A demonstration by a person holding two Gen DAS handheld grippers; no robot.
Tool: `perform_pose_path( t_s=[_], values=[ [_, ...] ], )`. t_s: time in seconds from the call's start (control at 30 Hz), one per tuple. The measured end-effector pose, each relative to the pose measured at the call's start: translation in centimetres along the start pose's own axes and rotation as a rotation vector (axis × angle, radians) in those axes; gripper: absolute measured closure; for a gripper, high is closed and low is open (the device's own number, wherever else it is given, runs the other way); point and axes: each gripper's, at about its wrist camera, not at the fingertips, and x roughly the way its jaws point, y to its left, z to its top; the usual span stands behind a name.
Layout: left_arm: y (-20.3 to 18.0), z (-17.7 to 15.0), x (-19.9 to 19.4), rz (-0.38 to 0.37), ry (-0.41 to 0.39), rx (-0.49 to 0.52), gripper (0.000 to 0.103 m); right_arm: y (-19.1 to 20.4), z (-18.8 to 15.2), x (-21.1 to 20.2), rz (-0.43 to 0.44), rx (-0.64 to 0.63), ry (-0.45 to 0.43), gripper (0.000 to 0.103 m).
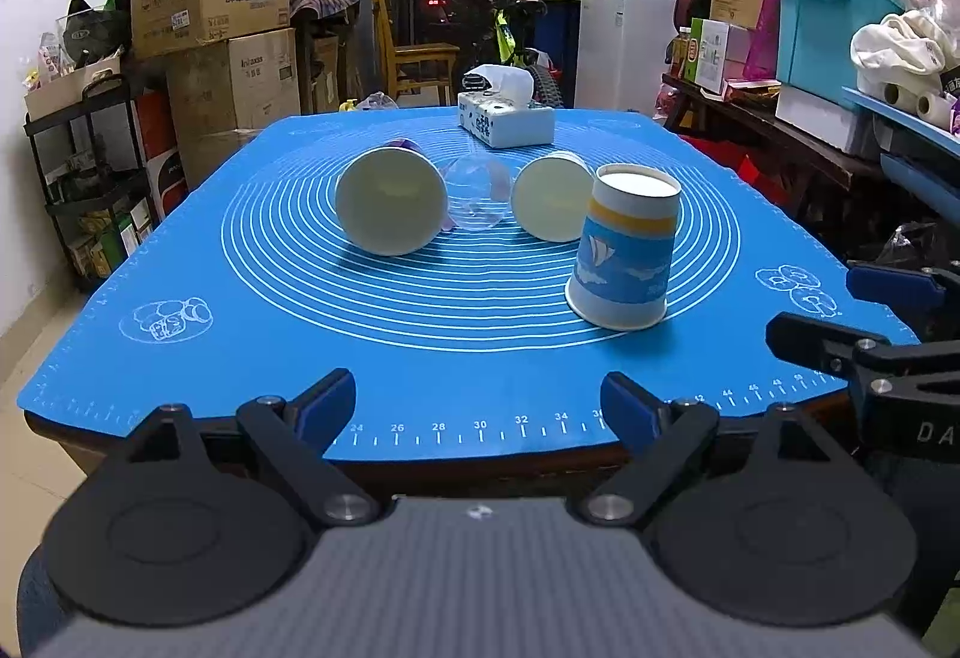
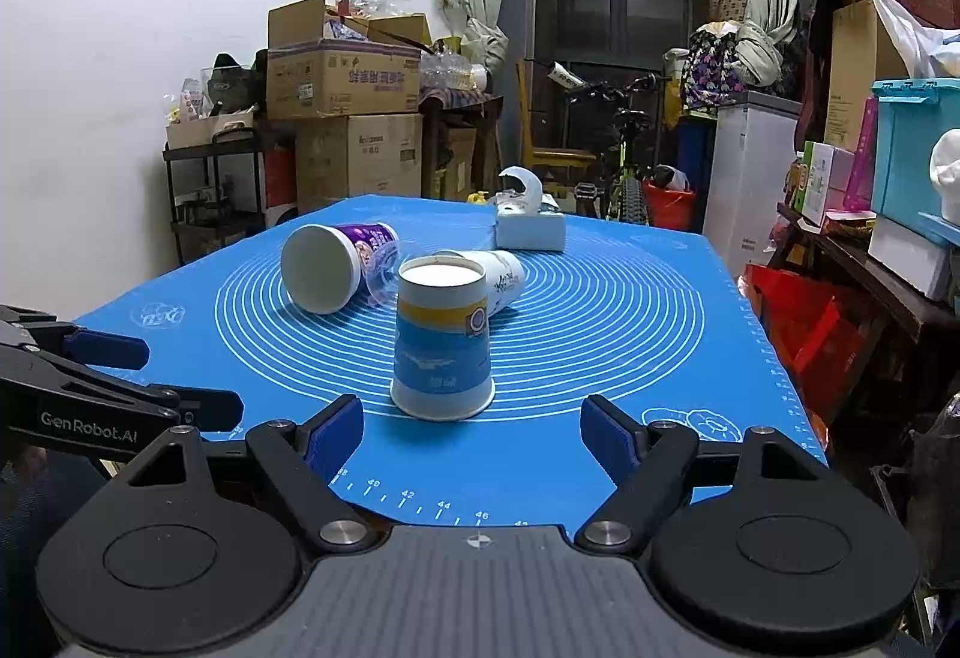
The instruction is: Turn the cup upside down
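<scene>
A blue and white paper cup [image 1: 624,250] stands upside down on the blue mat [image 1: 300,346], right of centre; it also shows in the right wrist view [image 2: 443,343], just beyond my right gripper. Behind it lie a purple paper cup [image 1: 390,199] [image 2: 333,271], a clear plastic cup [image 1: 477,193] [image 2: 384,274] and a white paper cup [image 1: 552,196] [image 2: 501,280], all on their sides. My left gripper [image 1: 478,412] is open and empty at the mat's near edge. My right gripper [image 2: 472,430] is open and empty, close in front of the upside-down cup.
A tissue box [image 1: 507,118] [image 2: 531,226] stands at the mat's far side. Stacked cardboard boxes [image 1: 210,34] and a black shelf [image 1: 90,166] are to the left. A cluttered side table with a turquoise bin [image 1: 834,34] is to the right.
</scene>
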Motion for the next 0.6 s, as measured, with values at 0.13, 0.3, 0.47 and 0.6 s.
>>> perform_pose_path(
  t_s=[0.13,0.3,0.47,0.6],
  values=[
    [0.02,0.01,-0.02,0.003,-0.001,0.0,0.015,0.02,-0.09,0.02,0.002,0.0,0.001,0.021],
    [0.07,0.05,-0.12,0.005,-0.002,-0.004,0.015,-0.06,-0.11,0.07,0.006,0.003,0.004,0.021],
    [0.09,0.04,-0.35,0.008,-0.011,0.003,0.015,-0.07,-0.14,0.09,0.008,0.001,0.006,0.021],
    [0.1,-0.06,-0.3,0.006,-0.005,0.001,0.015,-0.11,-0.16,0.08,0.008,0.001,0.006,0.021]
  ],
)
